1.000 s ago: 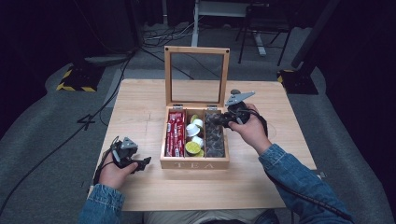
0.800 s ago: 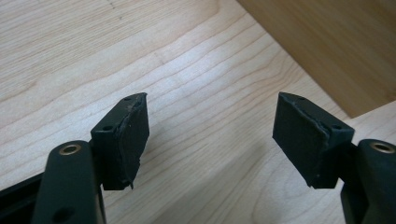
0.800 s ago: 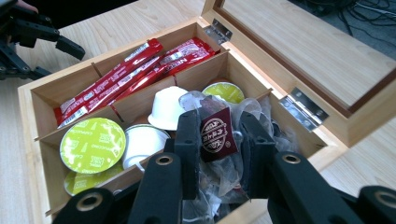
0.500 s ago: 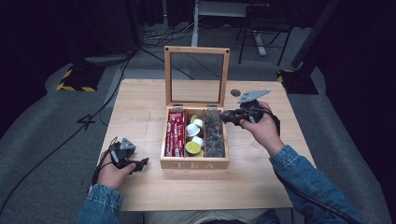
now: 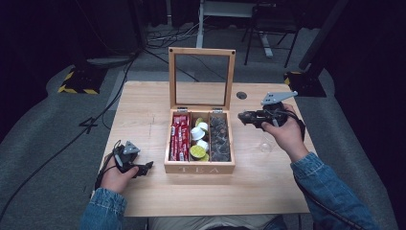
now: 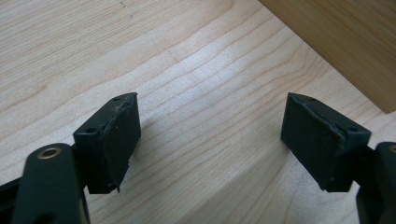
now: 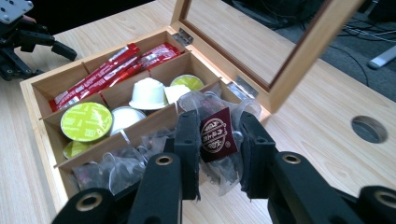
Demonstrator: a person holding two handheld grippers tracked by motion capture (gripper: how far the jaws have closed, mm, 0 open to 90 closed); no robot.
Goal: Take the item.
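right claw (image 7: pixel 218 154) pinching a clear-wrapped tea bag (image 7: pixel 217 135), dark red label facing up between the pads, held just off the right edge of the tea box (image 5: pixel 199 168), beside its rightmost compartment. possibly a second wrapper bunched in there, hard to tell. left claw (image 6: pixel 210 140) spread wide, low over the bare surface (image 6: pixel 196 84), left of the box.
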